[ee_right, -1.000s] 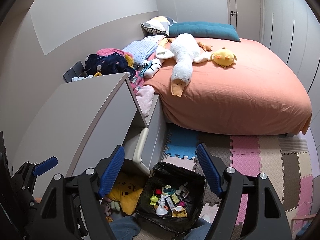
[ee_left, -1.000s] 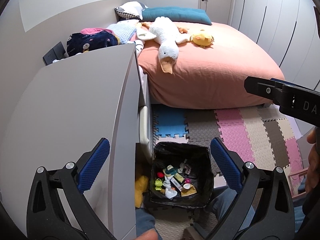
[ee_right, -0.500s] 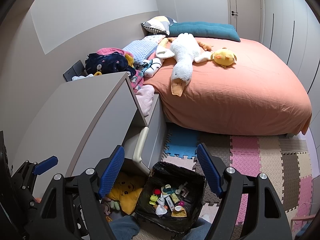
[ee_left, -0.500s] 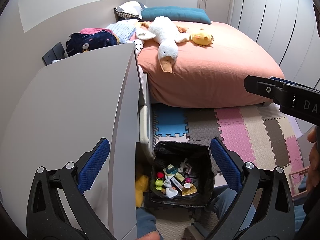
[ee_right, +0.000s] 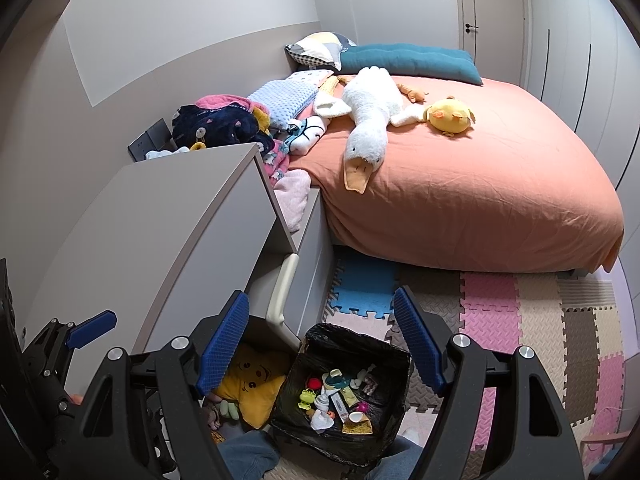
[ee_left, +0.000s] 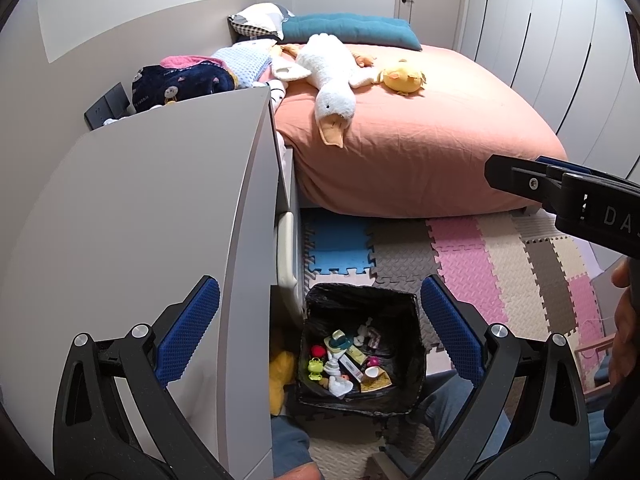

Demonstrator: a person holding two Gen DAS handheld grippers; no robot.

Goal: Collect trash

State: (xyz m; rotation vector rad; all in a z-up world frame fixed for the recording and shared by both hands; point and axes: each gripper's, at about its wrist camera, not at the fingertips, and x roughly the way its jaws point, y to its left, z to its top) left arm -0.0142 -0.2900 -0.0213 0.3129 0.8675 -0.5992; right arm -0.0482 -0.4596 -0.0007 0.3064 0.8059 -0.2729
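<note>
A square bin lined with a black bag [ee_left: 412, 364] stands on the floor below me, with several small trash items [ee_left: 344, 360] in it. It also shows in the right wrist view [ee_right: 396, 396]. My left gripper [ee_left: 320, 328] is open and empty, high above the bin, its left finger over the grey table top [ee_left: 140, 220]. My right gripper [ee_right: 320, 340] is open and empty, also above the bin. The right gripper's side shows in the left wrist view [ee_left: 560, 196].
A grey table [ee_right: 160, 232] stands at the left, with a yellow star plush [ee_right: 248, 388] under it. A bed with an orange cover [ee_right: 480, 184] carries a white goose plush [ee_right: 368, 120] and a yellow chick plush [ee_right: 450, 114]. Coloured foam mats [ee_right: 520, 320] cover the floor.
</note>
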